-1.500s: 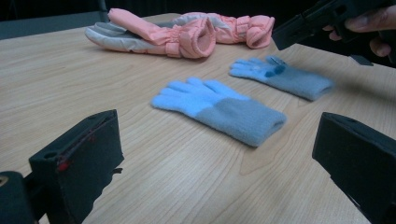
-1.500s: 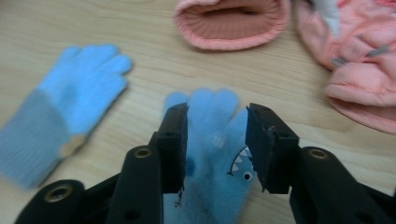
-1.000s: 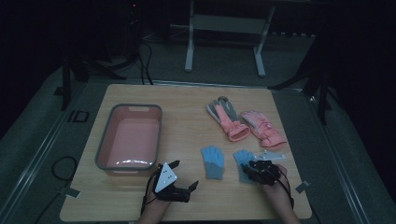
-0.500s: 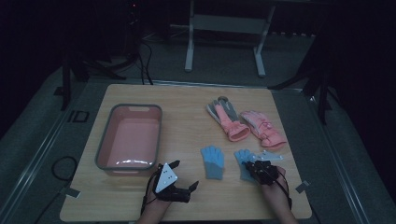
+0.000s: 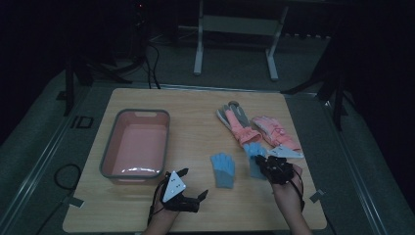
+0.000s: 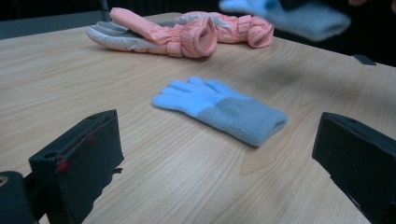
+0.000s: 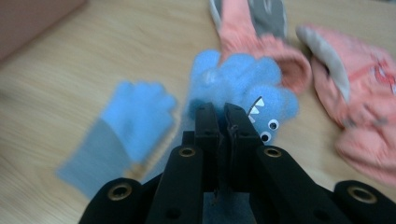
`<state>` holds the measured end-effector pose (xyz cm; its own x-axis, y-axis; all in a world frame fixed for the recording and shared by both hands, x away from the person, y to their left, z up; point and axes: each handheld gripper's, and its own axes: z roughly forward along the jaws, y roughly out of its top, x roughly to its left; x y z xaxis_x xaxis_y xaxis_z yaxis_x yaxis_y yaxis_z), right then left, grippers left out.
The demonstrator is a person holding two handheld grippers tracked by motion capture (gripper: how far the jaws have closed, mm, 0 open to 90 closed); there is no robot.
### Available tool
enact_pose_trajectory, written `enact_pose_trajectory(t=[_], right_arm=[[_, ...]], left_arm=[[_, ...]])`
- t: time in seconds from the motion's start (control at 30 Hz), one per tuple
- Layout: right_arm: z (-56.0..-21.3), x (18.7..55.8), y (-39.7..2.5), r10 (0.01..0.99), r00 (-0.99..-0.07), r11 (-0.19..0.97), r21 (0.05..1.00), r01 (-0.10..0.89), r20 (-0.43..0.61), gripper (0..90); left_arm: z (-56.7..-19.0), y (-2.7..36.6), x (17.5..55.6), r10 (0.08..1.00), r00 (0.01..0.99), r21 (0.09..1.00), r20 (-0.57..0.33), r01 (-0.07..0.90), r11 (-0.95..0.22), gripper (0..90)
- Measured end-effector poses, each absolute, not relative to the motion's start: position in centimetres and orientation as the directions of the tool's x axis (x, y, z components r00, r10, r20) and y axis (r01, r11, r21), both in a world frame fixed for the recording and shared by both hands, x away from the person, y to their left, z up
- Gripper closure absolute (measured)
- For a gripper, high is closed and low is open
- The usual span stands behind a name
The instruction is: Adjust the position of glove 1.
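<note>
Blue glove with the eyes (image 7: 243, 81): pinched at its cuff by the right gripper (image 7: 222, 112) and, in the left gripper view, hanging clear above the table (image 6: 140, 177); a second earlier it had lain flat on the wood beside its partner.

Pink tub (image 5: 137, 147): stood at the left of the table, nothing in it, untouched throughout.

Left gripper (image 5: 188, 188): rested low on the table just right of the tub's near corner, in the same spot as a second before; its jaws stood wide apart with nothing between them, pointed at the flat glove.

Plain blue glove (image 5: 223, 169): lay flat near the middle, fingers away from the person, unmoved.

Right gripper: its jaws were pressed close together on the knit cuff of the glove with the eyes, and the hand (image 5: 288, 191) had drawn slightly back toward the person as it rose.

Pink ski gloves (image 5: 254, 128): lay side by side farther back on the right, the lifted glove hanging just in front of their cuffs.

Meaning for the work: the grip seemed to have taken, so I judged the pick-up done; the carry leftward to the tub looked like the next step, with the plain glove left for afterwards.
</note>
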<state>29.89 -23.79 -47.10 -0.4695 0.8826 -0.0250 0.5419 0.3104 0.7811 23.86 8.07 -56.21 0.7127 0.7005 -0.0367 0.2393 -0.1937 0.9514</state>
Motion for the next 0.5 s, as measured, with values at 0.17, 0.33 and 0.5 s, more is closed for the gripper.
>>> enact_pose_trajectory(t=[0.17, 0.33, 0.5], right_arm=[[-45.7, 29.9, -21.1, 0.860, -0.511, 0.320, 0.795, 0.516, -0.014, 85.3], [-45.5, 30.1, -18.1, 0.827, -0.561, 0.329, 0.795, 0.510, 0.017, 85.2], [-47.1, 30.1, -16.2, 0.816, -0.578, 0.347, 0.777, 0.526, 0.027, 85.2]], left_arm=[[-56.2, 8.1, 23.8, 0.700, 0.714, 0.952, -0.038, 0.239, -0.192, 1.7], [-56.2, 8.1, 23.8, 0.698, 0.716, 0.952, -0.036, 0.236, -0.193, 1.7], [-56.2, 8.1, 23.8, 0.696, 0.717, 0.953, -0.034, 0.234, -0.194, 1.7]])
